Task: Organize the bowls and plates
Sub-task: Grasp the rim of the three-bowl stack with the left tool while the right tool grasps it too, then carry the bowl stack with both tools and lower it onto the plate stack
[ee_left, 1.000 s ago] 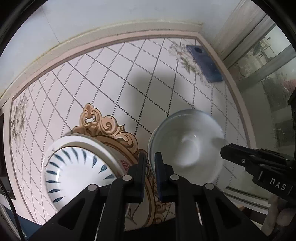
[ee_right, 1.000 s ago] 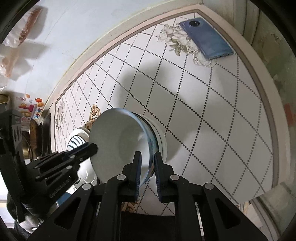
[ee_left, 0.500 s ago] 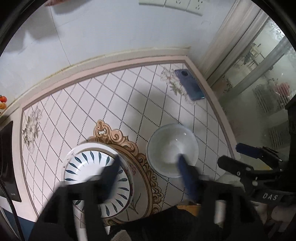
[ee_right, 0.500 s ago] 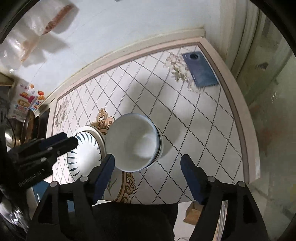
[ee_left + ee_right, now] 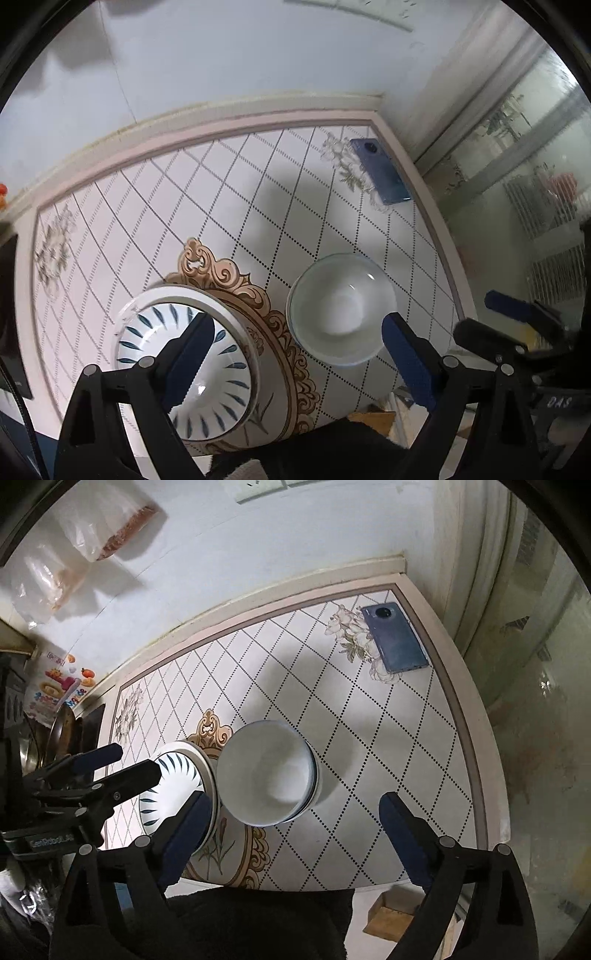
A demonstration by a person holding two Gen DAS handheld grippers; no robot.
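On the diamond-tiled tabletop (image 5: 229, 206), my blue-striped white plate (image 5: 184, 369) sat beside the plain white bowl (image 5: 266, 775). Both lay below my left gripper (image 5: 299, 350) and right gripper (image 5: 295, 823), jaws opening, empty.

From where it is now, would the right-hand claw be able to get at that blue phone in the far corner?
Probably yes. The right gripper is opening and empty, above the white bowl; the tabletop between the bowl and the phone is bare, so nothing blocks it.

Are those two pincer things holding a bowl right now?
No. Both hand-held grippers, left and right, are opening, nothing between their fingers; the white bowl sits free on the table.
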